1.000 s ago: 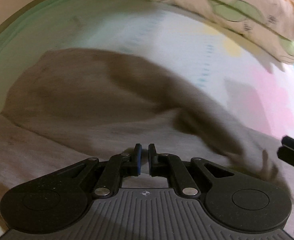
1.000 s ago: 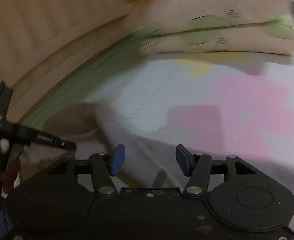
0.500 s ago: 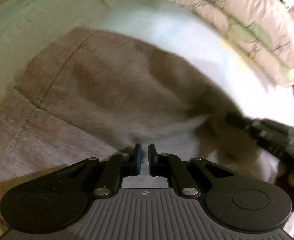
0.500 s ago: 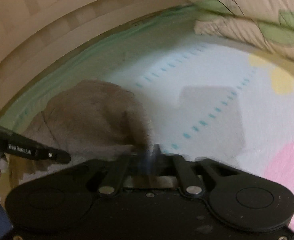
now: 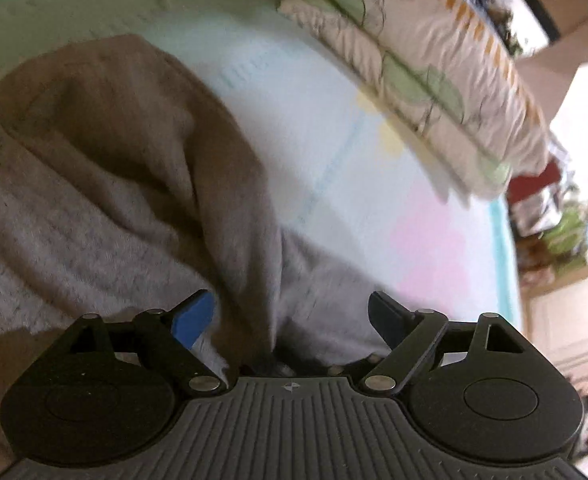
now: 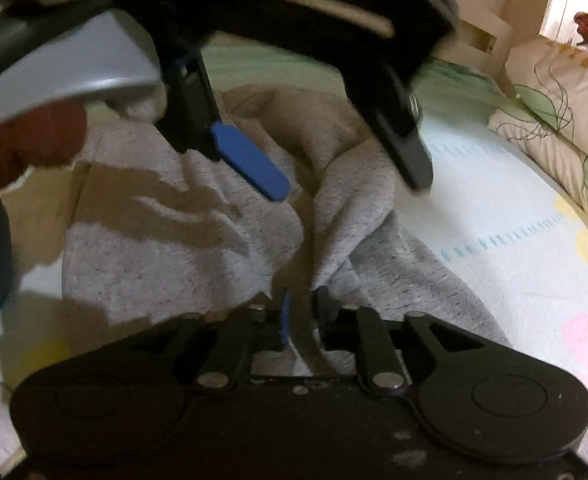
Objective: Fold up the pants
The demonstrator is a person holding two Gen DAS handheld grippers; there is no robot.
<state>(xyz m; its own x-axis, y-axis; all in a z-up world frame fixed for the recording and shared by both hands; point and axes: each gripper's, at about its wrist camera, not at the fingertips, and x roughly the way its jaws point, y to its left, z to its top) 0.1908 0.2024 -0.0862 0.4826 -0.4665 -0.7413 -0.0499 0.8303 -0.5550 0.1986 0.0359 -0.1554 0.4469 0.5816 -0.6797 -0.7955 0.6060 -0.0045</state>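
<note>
Pants [image 6: 182, 248] lie bunched mid-fold: left gripper [image 5: 292, 314] has just let go, jaws spread, while right gripper [image 6: 300, 314] stays clamped on cloth

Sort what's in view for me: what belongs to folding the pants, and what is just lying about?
Part of the job:
grey pants
left tongs, open over the cloth
right tongs, shut on a fold of the pants
bed sheet beneath the pants

Just lying about:
leaf-print pillows
clutter past the bed's edge

Left gripper [image 5: 292, 312] spread, right gripper [image 6: 302, 312] clamped.
</note>
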